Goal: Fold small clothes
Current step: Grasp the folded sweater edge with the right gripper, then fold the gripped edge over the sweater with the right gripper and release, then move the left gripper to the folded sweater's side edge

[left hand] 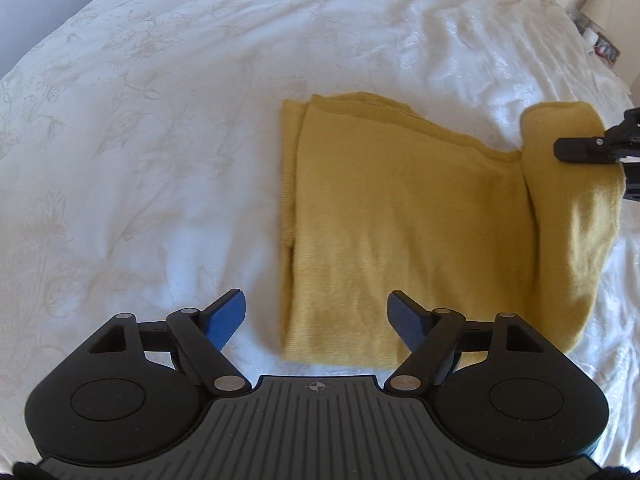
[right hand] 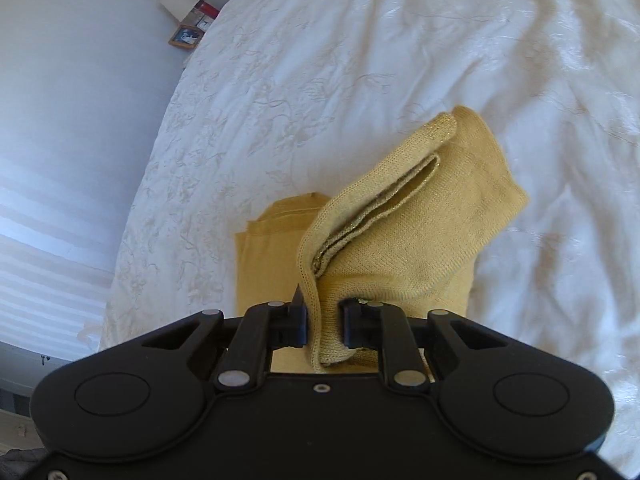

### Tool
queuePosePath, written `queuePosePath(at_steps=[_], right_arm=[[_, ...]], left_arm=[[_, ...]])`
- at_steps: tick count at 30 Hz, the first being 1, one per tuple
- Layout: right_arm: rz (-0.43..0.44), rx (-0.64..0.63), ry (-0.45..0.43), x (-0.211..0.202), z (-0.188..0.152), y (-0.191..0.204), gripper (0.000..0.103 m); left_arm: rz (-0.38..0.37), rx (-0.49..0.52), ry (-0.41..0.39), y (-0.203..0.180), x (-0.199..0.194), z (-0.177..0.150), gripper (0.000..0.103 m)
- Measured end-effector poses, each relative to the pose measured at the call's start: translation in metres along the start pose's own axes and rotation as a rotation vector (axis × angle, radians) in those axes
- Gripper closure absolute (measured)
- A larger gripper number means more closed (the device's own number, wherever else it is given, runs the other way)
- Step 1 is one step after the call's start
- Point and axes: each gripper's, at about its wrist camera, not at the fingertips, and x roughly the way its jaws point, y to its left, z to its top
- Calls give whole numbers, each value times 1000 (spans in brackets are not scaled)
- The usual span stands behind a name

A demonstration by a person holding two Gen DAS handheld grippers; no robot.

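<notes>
We see a mustard knit garment (left hand: 404, 220) lying partly folded on a white bedspread (left hand: 160, 140). Our right gripper (right hand: 325, 322) is clamped on its lifted right edge, while our left gripper (left hand: 316, 312) hovers near, fingers apart, holding nothing.

Light: bright, soft daylight in both views; the source itself is out of frame.
Glare: the white bedspread (left hand: 200, 140) blows out near its middle in the left wrist view, and its embroidery fades there.
Shadows: soft and shallow, lying in the bedspread's creases and under the raised fold of the yellow knit garment (right hand: 400, 232).
Colour: the wall (right hand: 72, 100) carries a cool blue cast with pale horizontal bands of light.
Blur: slight smear on the lifted garment edge; the knit weave close to the lens reads sharply.
Distortion: strong fisheye bowing; the bed's edges curve, and the corners go dark.
</notes>
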Motion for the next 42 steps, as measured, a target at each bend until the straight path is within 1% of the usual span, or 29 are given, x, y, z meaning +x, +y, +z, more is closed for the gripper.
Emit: queuePosePath(at_steps=[4, 8, 11, 13, 15, 16, 17, 18, 19, 20, 21, 22, 23, 25, 28, 32, 35, 37, 39, 42], right_arm=[[6, -47, 56, 45, -2, 39, 78], [-7, -76, 119, 91, -12, 65, 78], [-42, -106, 159, 116, -21, 82, 78], [-91, -141, 185, 132, -27, 91, 76], [-112, -163, 216, 145, -30, 95, 63], [-105, -168, 224, 148, -31, 96, 59], [-79, -172, 226, 147, -31, 99, 54], [-46, -176, 223, 144, -30, 102, 51], [-10, -181, 217, 139, -30, 106, 50], [32, -186, 204, 131, -29, 111, 48], [54, -190, 183, 124, -27, 113, 44], [57, -191, 154, 115, -26, 113, 43], [53, -191, 131, 108, -25, 112, 43], [13, -177, 83, 92, -21, 103, 42], [-59, -164, 63, 85, -22, 89, 41], [-117, -157, 114, 90, -42, 67, 41], [-152, -143, 200, 106, -71, 52, 41], [-142, -119, 241, 113, -87, 44, 42], [-130, -110, 251, 113, -93, 43, 42], [-117, -111, 253, 106, -88, 45, 41]], left_arm=[[14, -16, 10, 29, -1, -2, 25], [27, -30, 21, 51, 0, -6, 25], [30, -43, 29, 65, 1, -9, 25], [26, -53, 36, 71, 3, -10, 25], [22, -58, 41, 76, 4, -11, 25], [19, -58, 42, 77, 4, -10, 25], [17, -57, 42, 79, 5, -10, 25], [14, -56, 40, 81, 5, -9, 25], [11, -56, 38, 82, 5, -7, 25], [7, -56, 36, 82, 5, -5, 25], [2, -53, 33, 84, 5, -4, 25], [-3, -50, 29, 84, 5, 0, 25], [-7, -44, 22, 85, 5, 4, 25], [-17, -26, 0, 84, 4, 14, 25], [-35, 1, -31, 80, 3, 32, 25], [-63, 35, -68, 67, 7, 56, 25], [-91, 59, -90, 48, 13, 73, 25], [-113, 78, -97, 33, 23, 83, 25], [-121, 91, -89, 19, 37, 92, 25], [-119, 84, -79, 8, 60, 102, 25]])
